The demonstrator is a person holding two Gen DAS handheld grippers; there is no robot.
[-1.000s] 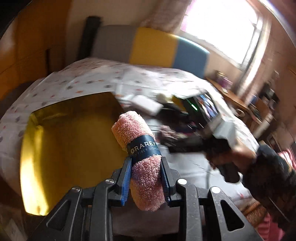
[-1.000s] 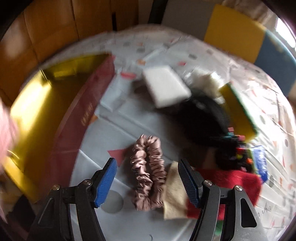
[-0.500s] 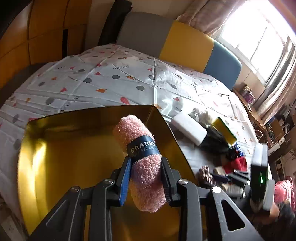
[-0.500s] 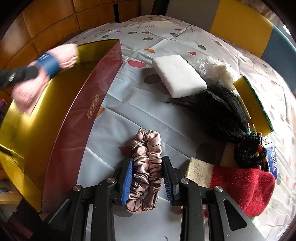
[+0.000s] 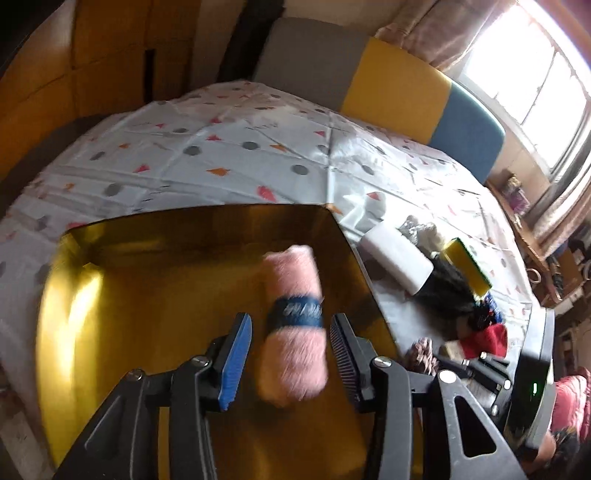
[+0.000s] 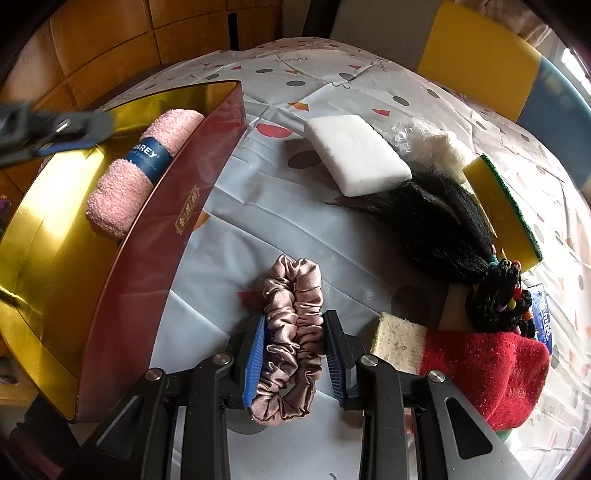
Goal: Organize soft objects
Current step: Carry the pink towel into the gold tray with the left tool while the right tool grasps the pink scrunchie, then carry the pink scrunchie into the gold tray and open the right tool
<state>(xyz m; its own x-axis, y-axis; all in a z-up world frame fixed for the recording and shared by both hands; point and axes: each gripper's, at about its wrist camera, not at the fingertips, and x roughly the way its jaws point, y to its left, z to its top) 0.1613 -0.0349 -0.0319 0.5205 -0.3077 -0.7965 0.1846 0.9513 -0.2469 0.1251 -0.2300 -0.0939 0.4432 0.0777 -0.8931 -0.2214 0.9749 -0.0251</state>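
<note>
Patterned tabletop [image 6: 280,206] carries one gold box [image 6: 55,258]; inside lies one pink towel roll [image 6: 144,170] (band reads "…REY"), left gripper [image 5: 291,365] fingers just opening, clear of it. Right gripper [image 6: 295,358] fingers clamp one scrunchie [image 6: 291,332].

Home: curtained window [image 5: 532,74], patterned tablecloth [image 5: 221,155]

A pale tablecloth [image 5: 258,155] with dots and triangles spreads across the middle. In the left wrist view, a padded backrest stands behind it from twelve to two o'clock, with a grey panel [image 5: 310,55], a yellow panel [image 5: 395,81] and a blue panel [image 5: 469,136] side by side. Wood panelling [image 5: 103,62] fills ten to eleven o'clock. A bright window [image 5: 535,74] sits at two o'clock, with a curtain [image 5: 417,29] just left of it. A cluttered shelf [image 5: 517,199] lies at three o'clock, its contents blurred.
</note>
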